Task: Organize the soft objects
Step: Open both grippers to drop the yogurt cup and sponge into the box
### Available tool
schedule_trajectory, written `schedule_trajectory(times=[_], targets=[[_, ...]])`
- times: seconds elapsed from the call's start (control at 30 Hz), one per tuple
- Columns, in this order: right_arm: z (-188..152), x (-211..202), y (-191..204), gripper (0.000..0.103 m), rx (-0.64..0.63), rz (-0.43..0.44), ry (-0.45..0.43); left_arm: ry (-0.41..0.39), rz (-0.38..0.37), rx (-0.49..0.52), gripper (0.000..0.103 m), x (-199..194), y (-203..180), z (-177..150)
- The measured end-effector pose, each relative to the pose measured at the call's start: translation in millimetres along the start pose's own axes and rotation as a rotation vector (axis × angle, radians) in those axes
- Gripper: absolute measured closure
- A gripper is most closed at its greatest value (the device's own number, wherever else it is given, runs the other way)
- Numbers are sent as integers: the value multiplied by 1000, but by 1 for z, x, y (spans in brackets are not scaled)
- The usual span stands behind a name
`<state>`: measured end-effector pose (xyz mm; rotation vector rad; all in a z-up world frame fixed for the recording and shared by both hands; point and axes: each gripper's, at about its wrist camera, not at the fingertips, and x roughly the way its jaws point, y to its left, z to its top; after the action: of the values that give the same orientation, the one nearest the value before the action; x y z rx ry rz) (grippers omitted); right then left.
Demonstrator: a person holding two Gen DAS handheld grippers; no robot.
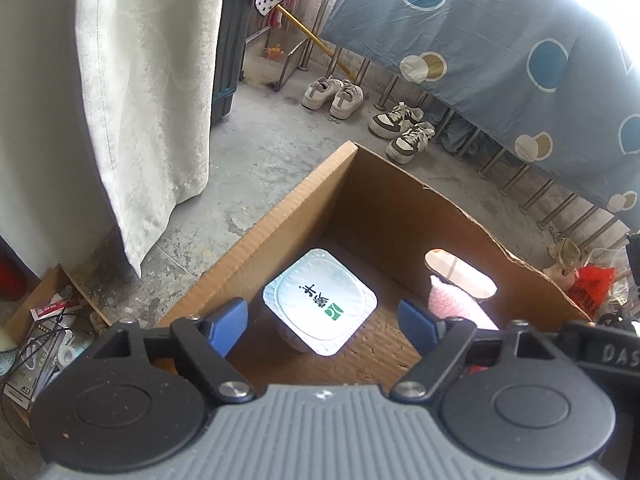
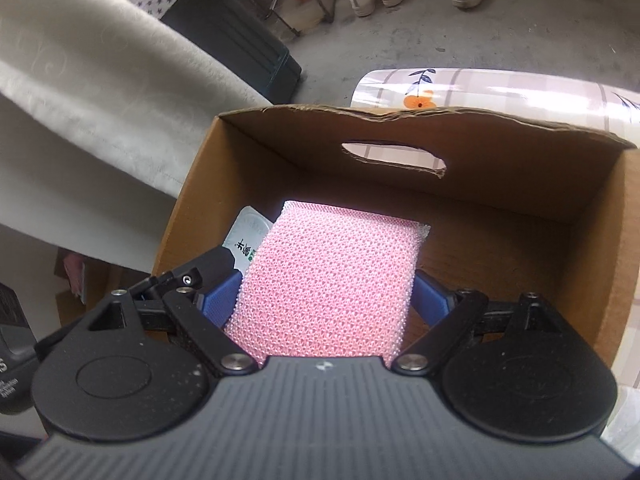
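An open cardboard box (image 1: 280, 216) (image 2: 400, 114) with a handle hole in its far wall sits below both grippers. A yogurt cup (image 1: 320, 300) with a white foil lid stands on the box floor. My left gripper (image 1: 322, 326) hovers just above it, open, with its blue fingers (image 1: 228, 326) clear of the cup on both sides. A pink mesh sponge (image 2: 340, 248) slants down into the box. My right gripper (image 2: 326, 300) has its blue pads against the sponge's two long edges. The cup (image 2: 248, 236) peeks out left of the sponge, and the sponge (image 1: 460, 304) shows at the right.
A pale curtain (image 1: 140, 100) hangs left of the box. Two pairs of shoes (image 1: 332, 94) (image 1: 404, 132) stand on the concrete floor beyond. A blue dotted cloth (image 1: 500, 40) hangs at the right. A small carton of clutter (image 1: 52, 320) lies at lower left. A floral-covered table (image 2: 480, 88) stands behind the box.
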<state>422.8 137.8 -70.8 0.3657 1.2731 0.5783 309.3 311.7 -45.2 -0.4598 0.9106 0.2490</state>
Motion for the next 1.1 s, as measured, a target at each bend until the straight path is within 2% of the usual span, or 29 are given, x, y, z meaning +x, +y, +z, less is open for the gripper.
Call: schedule_trajectory(times=[0.4, 0.5, 0.63, 0.77, 1.0, 1.1], targets=[[2, 17, -16, 9, 162, 79, -47, -12, -17, -38, 15, -4, 5, -1], [-2, 19, -17, 8, 184, 61, -35, -10, -11, -25, 15, -4, 4, -3], [-9, 20, -24, 8, 280, 21, 42, -18, -17, -26, 13, -6, 4, -6], [-15, 15, -26, 8, 320, 79, 71, 3, -45, -54, 13, -12, 8, -8], [-13, -26, -8, 9, 179, 166, 13, 12, -103, -96, 13, -42, 16, -22], [-14, -51, 1, 16, 59, 160, -23, 1, -118, -97, 13, -67, 20, -32]])
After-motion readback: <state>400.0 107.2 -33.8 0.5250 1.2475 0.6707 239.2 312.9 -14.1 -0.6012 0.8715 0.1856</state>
